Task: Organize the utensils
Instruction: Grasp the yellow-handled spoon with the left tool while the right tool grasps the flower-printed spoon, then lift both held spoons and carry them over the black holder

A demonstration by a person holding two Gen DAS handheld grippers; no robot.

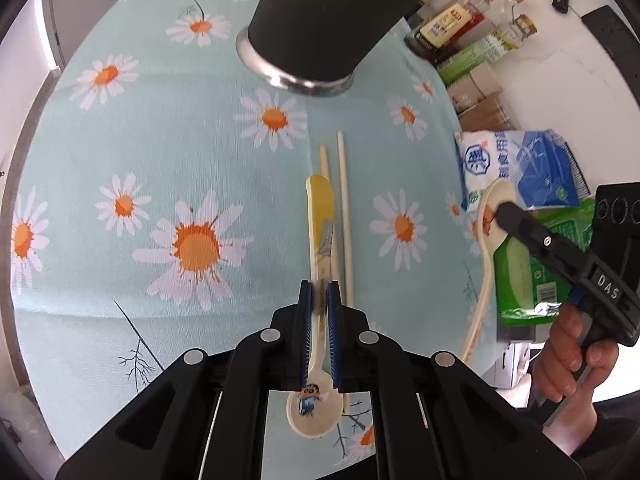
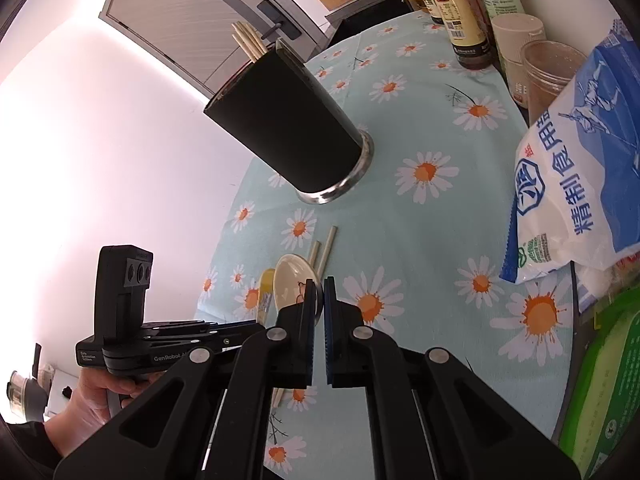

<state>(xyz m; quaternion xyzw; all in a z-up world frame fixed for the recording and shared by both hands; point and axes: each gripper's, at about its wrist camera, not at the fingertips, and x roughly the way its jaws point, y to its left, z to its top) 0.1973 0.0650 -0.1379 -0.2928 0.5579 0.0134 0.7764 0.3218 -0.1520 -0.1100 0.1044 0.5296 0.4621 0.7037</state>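
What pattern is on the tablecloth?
White-and-orange daisies on pale blue-green tablecloth, clearest in the left wrist view.

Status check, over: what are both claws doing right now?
Left gripper clamps yellow-handled cartoon spoon. Right gripper holds cream spoon. Two chopsticks loose; black holder unobstructed.
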